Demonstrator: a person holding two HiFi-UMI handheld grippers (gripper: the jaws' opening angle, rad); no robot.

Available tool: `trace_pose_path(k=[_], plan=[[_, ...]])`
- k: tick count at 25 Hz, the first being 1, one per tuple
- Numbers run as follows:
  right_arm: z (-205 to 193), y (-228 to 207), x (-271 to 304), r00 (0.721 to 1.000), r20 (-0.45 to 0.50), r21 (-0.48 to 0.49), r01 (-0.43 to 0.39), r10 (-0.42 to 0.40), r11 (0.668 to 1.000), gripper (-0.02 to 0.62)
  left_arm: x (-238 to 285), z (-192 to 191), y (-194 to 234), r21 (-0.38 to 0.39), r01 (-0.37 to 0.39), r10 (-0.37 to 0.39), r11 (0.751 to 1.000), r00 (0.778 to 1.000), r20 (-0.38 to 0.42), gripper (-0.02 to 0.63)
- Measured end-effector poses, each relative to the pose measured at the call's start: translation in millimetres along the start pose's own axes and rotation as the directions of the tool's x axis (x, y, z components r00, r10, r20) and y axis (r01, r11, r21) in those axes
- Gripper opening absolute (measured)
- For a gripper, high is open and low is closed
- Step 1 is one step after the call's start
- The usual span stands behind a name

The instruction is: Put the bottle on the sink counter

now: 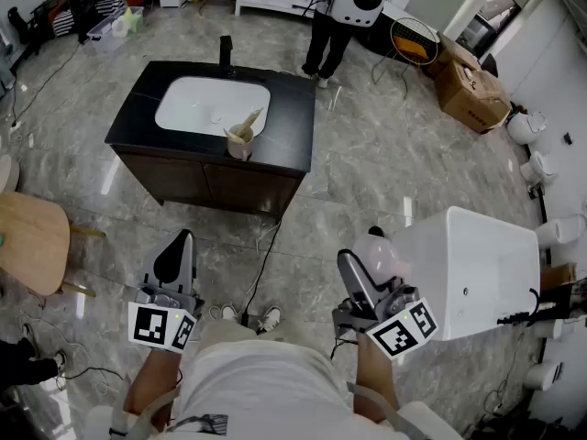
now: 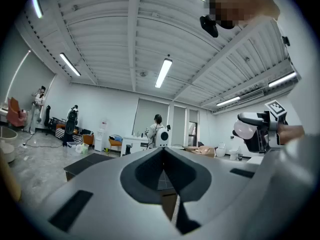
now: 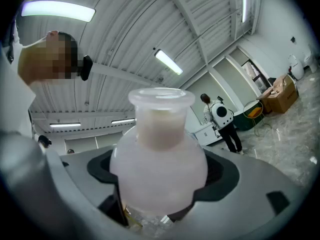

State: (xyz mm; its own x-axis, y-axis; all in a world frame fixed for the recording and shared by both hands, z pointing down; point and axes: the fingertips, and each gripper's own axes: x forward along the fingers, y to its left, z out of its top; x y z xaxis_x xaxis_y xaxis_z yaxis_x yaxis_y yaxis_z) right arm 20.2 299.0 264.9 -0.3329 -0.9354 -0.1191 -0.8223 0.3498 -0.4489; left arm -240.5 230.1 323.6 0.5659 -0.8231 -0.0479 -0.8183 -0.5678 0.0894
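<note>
1. Bottle (image 3: 159,149): frosted white, round belly, wide open neck, upright between the right gripper (image 1: 371,266) jaws.
2. Right jaws stand wide, and the dark pads clamp the belly on both sides. The neck sticks up past the jaw tips in the right gripper view.
3. Head view: the bottle (image 1: 378,248) is held in the air over the marble floor (image 1: 367,154), low and right of centre, just beside a white boxy unit (image 1: 481,273).
4. Sink counter (image 1: 295,122): black top on a dark wood cabinet, upper middle of the head view, well apart from the bottle with bare floor between.
5. White basin (image 1: 211,106) is set into the counter, with a black faucet (image 1: 226,53) at its back edge.
6. Tan cup (image 1: 240,141) with something pale sticking out stands on the counter's front edge, right of the basin.
7. Left gripper (image 1: 176,257): jaws together with nothing between them. The left gripper view shows the pads (image 2: 150,171) meeting at the tip.
8. Left gripper hangs over the floor in front of the cabinet, left of the right gripper, and touches nothing.
9. Person (image 1: 335,16) with a round white pack stands behind the counter.
10. Wooden table (image 1: 32,241) is at the left edge, and a cardboard box (image 1: 468,85) is at the upper right.
</note>
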Motion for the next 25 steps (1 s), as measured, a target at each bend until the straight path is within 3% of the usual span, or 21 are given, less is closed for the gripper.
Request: trace_pose_path(k=[18, 25], plan=[[2, -3, 7, 1.0, -0.025, -0.045, 0.011, -0.012, 0.999, 0.416, 4, -1, -7, 0.001, 0.013, -0.013, 1.0, 1.0, -0.004, 0.014], [-4, 2, 21, 0.999, -0.017, -0.089, 0.042, -0.043, 0.995, 0.416, -1, -12, 16, -0.025, 0.023, -0.023, 0.999, 1.0, -0.006, 0.014]])
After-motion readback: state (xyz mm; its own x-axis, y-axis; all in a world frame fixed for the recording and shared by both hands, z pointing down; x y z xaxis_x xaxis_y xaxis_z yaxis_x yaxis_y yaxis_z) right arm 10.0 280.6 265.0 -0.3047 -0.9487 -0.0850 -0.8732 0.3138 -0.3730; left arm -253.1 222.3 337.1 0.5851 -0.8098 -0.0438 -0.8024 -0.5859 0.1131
